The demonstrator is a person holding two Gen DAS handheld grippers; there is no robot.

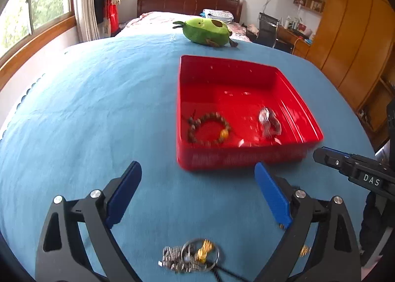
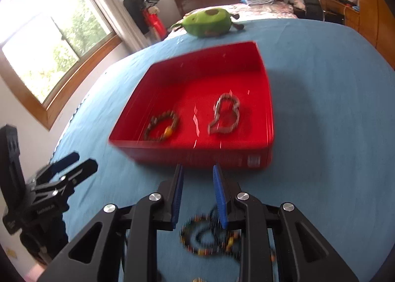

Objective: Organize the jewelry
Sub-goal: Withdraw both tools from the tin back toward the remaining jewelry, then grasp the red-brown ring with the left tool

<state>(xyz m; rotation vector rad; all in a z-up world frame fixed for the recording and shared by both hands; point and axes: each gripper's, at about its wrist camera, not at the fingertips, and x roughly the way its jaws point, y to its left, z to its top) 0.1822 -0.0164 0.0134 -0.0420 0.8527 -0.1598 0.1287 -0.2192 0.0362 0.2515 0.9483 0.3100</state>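
Observation:
A red tray (image 1: 229, 158) (image 2: 197, 84) sits on the blue cloth. Inside it lie a brown bead bracelet (image 1: 209, 116) (image 2: 169, 130) on the left and a silver chain bracelet (image 1: 269, 121) (image 2: 237, 111) on the right. My left gripper (image 1: 197, 168) stands wide open just in front of the tray, nothing between its blue pads. Under it lies a pile of silver and gold jewelry (image 1: 187, 257). My right gripper (image 2: 197, 168) has a narrow gap between its pads and holds nothing. A colourful bead bracelet (image 2: 197, 251) lies on the cloth beneath it. All of it is motion-blurred.
A green plush toy (image 1: 205, 31) (image 2: 209, 22) lies on the cloth beyond the tray. The right gripper (image 1: 321, 154) shows at the right edge of the left wrist view, the left gripper (image 2: 74, 161) at the left of the right wrist view. Windows, a bed and wooden cupboards surround.

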